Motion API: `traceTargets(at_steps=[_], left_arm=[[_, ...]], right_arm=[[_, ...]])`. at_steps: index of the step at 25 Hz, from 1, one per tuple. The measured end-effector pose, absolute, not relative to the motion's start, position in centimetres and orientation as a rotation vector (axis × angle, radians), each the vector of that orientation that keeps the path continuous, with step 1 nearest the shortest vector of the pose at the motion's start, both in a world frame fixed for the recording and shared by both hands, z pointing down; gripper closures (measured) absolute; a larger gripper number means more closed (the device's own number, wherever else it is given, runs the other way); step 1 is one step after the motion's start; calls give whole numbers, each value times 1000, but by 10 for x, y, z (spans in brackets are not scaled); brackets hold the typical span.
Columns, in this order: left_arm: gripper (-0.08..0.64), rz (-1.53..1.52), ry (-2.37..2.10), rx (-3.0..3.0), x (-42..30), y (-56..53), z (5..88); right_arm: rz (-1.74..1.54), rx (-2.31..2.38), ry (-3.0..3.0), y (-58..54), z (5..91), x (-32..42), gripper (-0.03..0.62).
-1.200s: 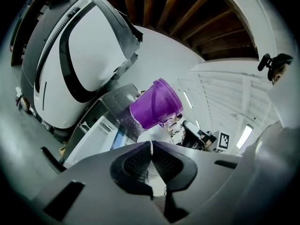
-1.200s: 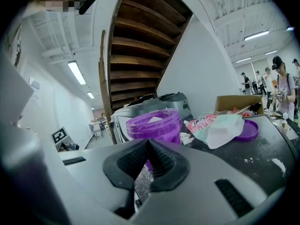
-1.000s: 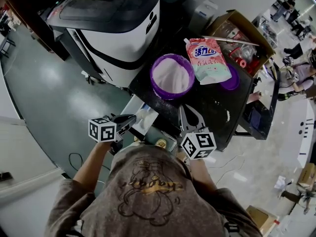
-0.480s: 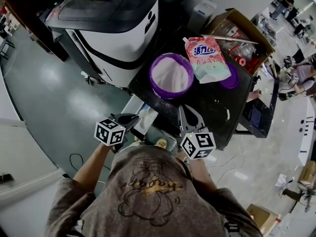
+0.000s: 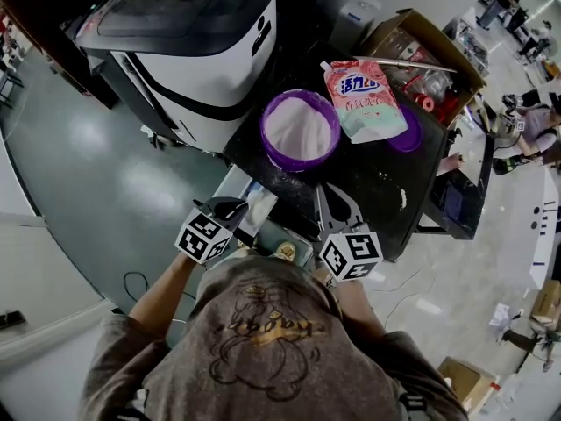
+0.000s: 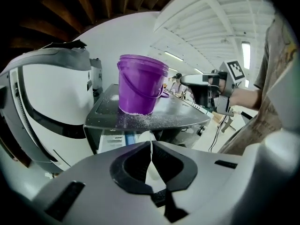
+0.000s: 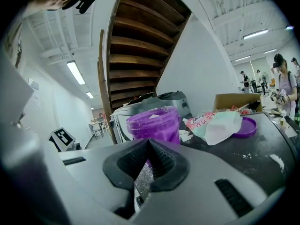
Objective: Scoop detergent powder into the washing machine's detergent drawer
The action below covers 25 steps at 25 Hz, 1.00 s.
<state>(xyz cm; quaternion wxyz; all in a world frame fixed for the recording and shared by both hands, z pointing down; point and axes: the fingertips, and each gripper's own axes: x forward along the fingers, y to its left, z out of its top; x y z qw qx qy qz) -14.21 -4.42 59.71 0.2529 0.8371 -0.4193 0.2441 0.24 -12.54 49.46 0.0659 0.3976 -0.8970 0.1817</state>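
Observation:
A purple bucket (image 5: 300, 130) of white powder stands on the washing machine's black top (image 5: 377, 191), also seen in the left gripper view (image 6: 140, 86) and the right gripper view (image 7: 154, 123). The detergent drawer (image 5: 238, 191) is pulled out below the top's front edge, white with a blue section (image 6: 112, 142). My left gripper (image 5: 233, 207) hangs over the drawer, shut on a white scoop (image 6: 146, 137) that shows past the jaw tips (image 6: 151, 144). My right gripper (image 5: 333, 191) rests over the black top near the bucket with its jaws shut and nothing in them (image 7: 148, 142).
A pink and white detergent pouch (image 5: 366, 102) and a purple lid (image 5: 405, 139) lie behind the bucket. An open cardboard box (image 5: 429, 51) stands at the back right. A large white and black machine (image 5: 188, 60) stands left. Spilled powder (image 6: 136, 118) dots the top.
My left gripper has rolled over the drawer, its marker cube swinging right while the tips stayed in place. The right gripper has hardly moved.

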Motion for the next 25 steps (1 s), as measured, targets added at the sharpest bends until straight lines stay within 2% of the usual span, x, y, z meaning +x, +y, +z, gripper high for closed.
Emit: traceTargets(at_steps=[25], left_arm=[[535,1311,-1165,2658,-121,-34,605]], right_arm=[[552,1167,-2719,-121,495,13,589]])
